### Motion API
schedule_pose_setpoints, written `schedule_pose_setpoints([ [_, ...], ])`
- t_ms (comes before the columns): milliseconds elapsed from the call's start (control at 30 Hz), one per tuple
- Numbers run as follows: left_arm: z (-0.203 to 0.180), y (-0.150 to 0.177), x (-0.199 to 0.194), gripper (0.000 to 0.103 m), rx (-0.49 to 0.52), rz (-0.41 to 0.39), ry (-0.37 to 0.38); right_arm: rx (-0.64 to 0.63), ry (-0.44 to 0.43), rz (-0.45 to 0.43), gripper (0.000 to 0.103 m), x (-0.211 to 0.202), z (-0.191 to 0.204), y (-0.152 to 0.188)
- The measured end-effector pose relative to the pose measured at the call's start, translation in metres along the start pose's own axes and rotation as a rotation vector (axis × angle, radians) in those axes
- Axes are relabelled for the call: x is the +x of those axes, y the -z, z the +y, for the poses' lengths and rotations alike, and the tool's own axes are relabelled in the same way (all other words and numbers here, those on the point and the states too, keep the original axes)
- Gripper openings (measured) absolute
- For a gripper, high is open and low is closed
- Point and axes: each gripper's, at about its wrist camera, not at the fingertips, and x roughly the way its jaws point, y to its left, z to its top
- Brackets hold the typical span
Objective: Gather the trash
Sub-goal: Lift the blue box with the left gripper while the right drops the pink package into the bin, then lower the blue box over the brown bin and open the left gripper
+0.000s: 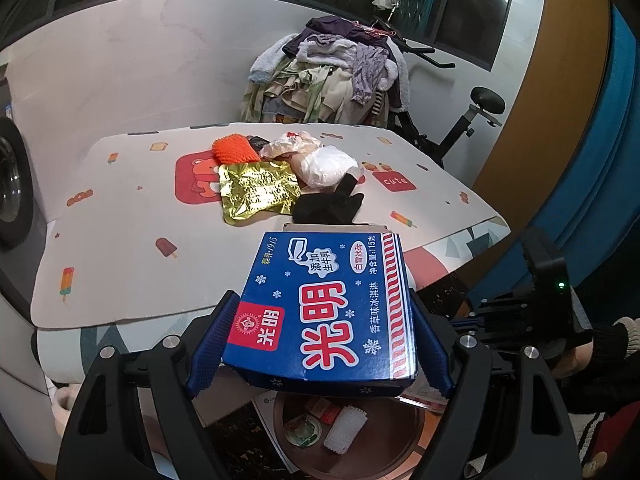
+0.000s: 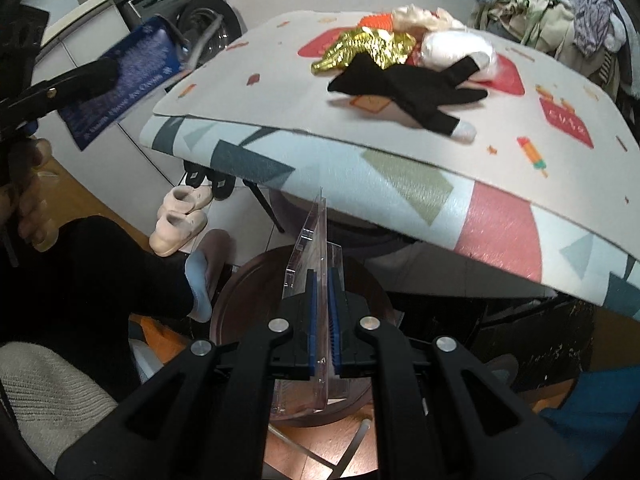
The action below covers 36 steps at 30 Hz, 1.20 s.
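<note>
Left gripper (image 1: 320,340): jaws spread wide and clamped on the two long sides of a blue printed cardboard ice-cream carton (image 1: 324,304) with red and white lettering. The carton is held flat, lid upward, out past the near table edge. Directly below it a round brown bin (image 1: 400,440) is seen, with a white ribbed foam piece (image 1: 345,428) and small wrappers lying inside.

Right gripper (image 2: 323,312): blue pads (image 2: 313,320) pressed nearly together, pinching a clear rigid plastic package (image 2: 308,248). The package is held upright on edge, projecting forward from the fingertips, over the same round brown bin (image 2: 240,300).

Ahead of both grippers, on a table (image 1: 120,240) covered by a cream mat with popsicle and bear prints, a heap of remaining trash is lying:
- crumpled gold foil wrapper (image 1: 256,192), nearest the left side;
- orange ribbed foam net (image 1: 234,150), behind the foil;
- white crumpled plastic bag (image 1: 328,166), right of the foil;
- black glove-shaped cloth (image 1: 328,204), closest to the near table edge.

Beyond the table, a pile of clothes (image 1: 332,76) is draped over an exercise bike (image 1: 472,120).
</note>
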Motion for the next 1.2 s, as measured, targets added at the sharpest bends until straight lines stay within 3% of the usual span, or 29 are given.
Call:
schedule_pose_setpoints([
  [500,-0.005,0.01,0.006,0.079,0.004,0.022,0.021,0.051,-0.004,0.06,0.012,0.02,-0.007,0.007],
  [567,-0.007,0.011,0.007,0.079,0.009,0.024,0.021,0.057,0.006,0.061,0.02,0.02,-0.008,0.007],
  [600,-0.007,0.011,0.007,0.079,0.011,0.025,0.02,0.063,0.009,0.055,0.031,0.019,-0.009,0.006],
  [633,-0.008,0.012,0.007,0.079,0.014,0.026,0.02,0.068,0.018,0.047,0.053,0.018,-0.01,0.006],
  [700,-0.008,0.012,0.008,0.079,0.02,0.028,0.018,0.082,0.055,0.008,0.08,0.012,-0.013,0.004],
  [800,-0.008,0.015,0.009,0.079,0.019,0.031,0.02,0.111,0.072,-0.054,0.095,0.0,-0.019,0.001],
  [1200,-0.015,0.027,0.023,0.079,0.021,0.084,0.044,0.156,0.13,-0.164,0.097,-0.031,-0.036,-0.007],
])
